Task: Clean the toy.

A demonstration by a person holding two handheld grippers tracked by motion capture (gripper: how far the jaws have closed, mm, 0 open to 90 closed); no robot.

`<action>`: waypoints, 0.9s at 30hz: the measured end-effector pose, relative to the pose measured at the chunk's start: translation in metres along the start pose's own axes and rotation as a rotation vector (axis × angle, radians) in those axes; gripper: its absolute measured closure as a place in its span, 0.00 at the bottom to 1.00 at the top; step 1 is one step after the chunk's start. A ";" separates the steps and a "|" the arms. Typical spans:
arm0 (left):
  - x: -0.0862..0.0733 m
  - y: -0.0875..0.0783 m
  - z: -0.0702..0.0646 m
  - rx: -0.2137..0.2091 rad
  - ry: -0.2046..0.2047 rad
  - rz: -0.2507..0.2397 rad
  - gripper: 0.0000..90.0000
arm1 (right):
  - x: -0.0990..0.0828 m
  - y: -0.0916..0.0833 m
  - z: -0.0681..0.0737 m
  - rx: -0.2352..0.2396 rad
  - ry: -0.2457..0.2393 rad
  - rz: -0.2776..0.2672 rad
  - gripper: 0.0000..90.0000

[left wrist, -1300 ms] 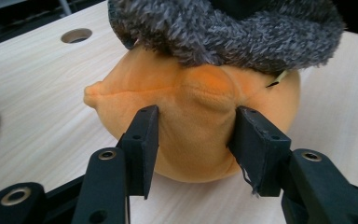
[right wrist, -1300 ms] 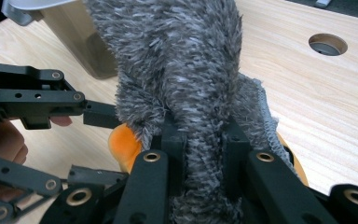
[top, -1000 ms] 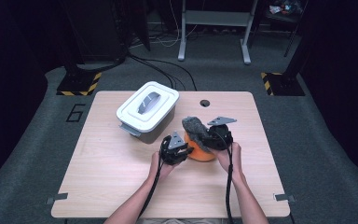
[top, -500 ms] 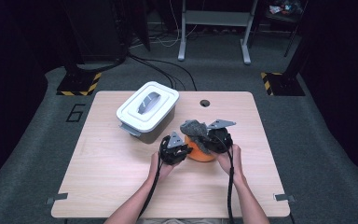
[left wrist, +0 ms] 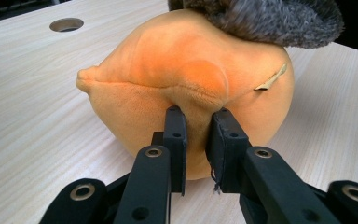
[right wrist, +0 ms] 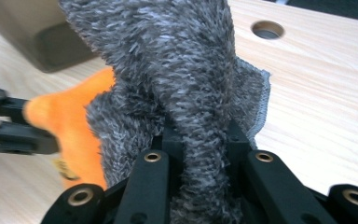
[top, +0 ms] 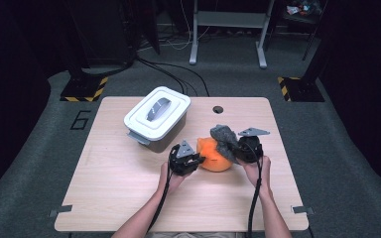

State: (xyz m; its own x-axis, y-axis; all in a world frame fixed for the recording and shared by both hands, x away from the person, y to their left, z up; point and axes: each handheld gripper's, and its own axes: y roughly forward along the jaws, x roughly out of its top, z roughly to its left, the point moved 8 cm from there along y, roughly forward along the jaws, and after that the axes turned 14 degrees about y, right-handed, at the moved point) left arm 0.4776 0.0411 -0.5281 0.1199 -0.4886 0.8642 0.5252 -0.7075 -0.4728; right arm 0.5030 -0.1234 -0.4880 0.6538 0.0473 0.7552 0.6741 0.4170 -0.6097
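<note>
Currently | left tool (left wrist: 196, 122) pinching orange plush (left wrist: 186, 84), right tool (right wrist: 200, 135) clamping grey fabric (right wrist: 168, 56) | risk: opposing pull tearing seam or slipping plush.

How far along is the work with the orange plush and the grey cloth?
Done: both grips are set. The left tongs pinch a fold of the orange plush; the right tongs clamp the grey cloth draped on it. In hand: handling the cloth against the plush. Left: the lidded white box sits untouched.
</note>
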 end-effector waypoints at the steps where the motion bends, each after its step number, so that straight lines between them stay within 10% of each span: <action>1: 0.000 0.000 0.000 -0.006 0.001 0.003 0.86 | -0.001 0.001 -0.002 0.000 0.005 0.000 0.85; 27: 0.002 -0.001 0.000 -0.002 0.011 0.006 0.87 | -0.048 0.029 -0.062 -0.096 0.142 0.145 0.85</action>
State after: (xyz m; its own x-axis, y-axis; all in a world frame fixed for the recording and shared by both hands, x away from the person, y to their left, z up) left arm 0.4773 0.0414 -0.5260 0.1139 -0.4984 0.8594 0.5231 -0.7054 -0.4784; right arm 0.5124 -0.1697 -0.5565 0.7836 -0.0300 0.6206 0.5945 0.3262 -0.7349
